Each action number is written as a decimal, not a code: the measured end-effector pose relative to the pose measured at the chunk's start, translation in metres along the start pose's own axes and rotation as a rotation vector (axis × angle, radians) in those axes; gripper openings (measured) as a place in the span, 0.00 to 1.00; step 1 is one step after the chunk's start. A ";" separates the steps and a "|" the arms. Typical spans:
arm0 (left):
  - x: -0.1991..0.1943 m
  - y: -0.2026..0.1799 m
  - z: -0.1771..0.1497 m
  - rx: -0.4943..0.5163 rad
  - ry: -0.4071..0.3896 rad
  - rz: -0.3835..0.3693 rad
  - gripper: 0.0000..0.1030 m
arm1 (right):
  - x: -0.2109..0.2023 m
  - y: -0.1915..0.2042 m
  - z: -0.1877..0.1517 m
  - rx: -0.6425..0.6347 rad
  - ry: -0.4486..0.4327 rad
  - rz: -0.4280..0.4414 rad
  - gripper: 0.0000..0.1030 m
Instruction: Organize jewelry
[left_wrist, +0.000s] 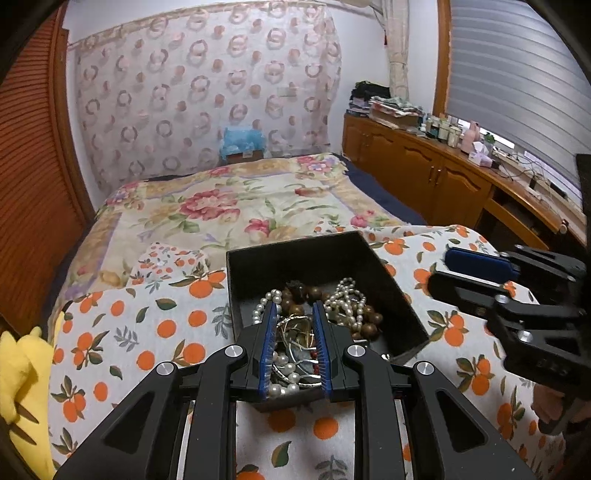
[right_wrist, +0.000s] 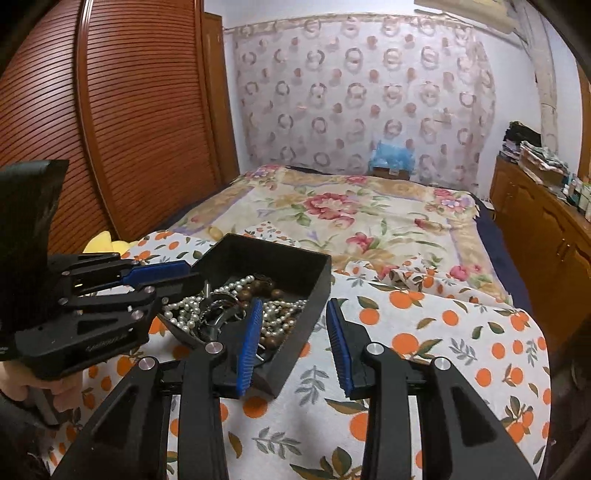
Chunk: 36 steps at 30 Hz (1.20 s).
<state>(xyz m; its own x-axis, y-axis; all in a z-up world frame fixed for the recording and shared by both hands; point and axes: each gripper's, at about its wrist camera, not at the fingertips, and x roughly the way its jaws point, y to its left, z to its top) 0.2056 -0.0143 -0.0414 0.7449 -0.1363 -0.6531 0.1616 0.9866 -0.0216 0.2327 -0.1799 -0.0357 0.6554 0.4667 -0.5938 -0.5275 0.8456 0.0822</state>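
A black open box (left_wrist: 295, 254) (right_wrist: 308, 332) sits on an orange-print cloth (left_wrist: 147, 332). It holds a tangle of pearl strings (left_wrist: 347, 295) (right_wrist: 184, 314), brown wooden beads (left_wrist: 304, 293) (right_wrist: 260, 288) and silver bangles (left_wrist: 295, 328). My left gripper (left_wrist: 295, 314) (right_wrist: 194, 275) hangs over the box's near half, jaws a narrow gap apart above the bangles, with nothing clearly pinched. My right gripper (right_wrist: 293, 301) (left_wrist: 441, 267) is open beside the box's right wall. In its own view that wall shows between its fingers, untouched.
The cloth covers the foot of a bed with a floral spread (left_wrist: 229, 206). A yellow soft item (left_wrist: 22, 376) lies at the left edge. A wooden cabinet (left_wrist: 424, 166) with bottles runs along the right, a louvred wardrobe door (right_wrist: 110, 129) along the left. A hand (right_wrist: 44, 387) grips the left tool.
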 end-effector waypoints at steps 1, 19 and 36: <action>0.000 0.001 -0.001 -0.005 0.002 0.001 0.29 | -0.002 -0.001 -0.001 0.001 -0.004 -0.005 0.37; -0.082 0.009 -0.042 -0.068 -0.087 0.095 0.92 | -0.083 0.023 -0.029 0.058 -0.156 -0.075 0.92; -0.128 0.000 -0.067 -0.099 -0.131 0.139 0.92 | -0.121 0.031 -0.056 0.095 -0.206 -0.151 0.97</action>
<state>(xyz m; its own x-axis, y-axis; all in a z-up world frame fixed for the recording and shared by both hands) 0.0668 0.0088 -0.0083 0.8341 -0.0022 -0.5515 -0.0082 0.9998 -0.0165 0.1070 -0.2241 -0.0059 0.8241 0.3683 -0.4304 -0.3687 0.9256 0.0861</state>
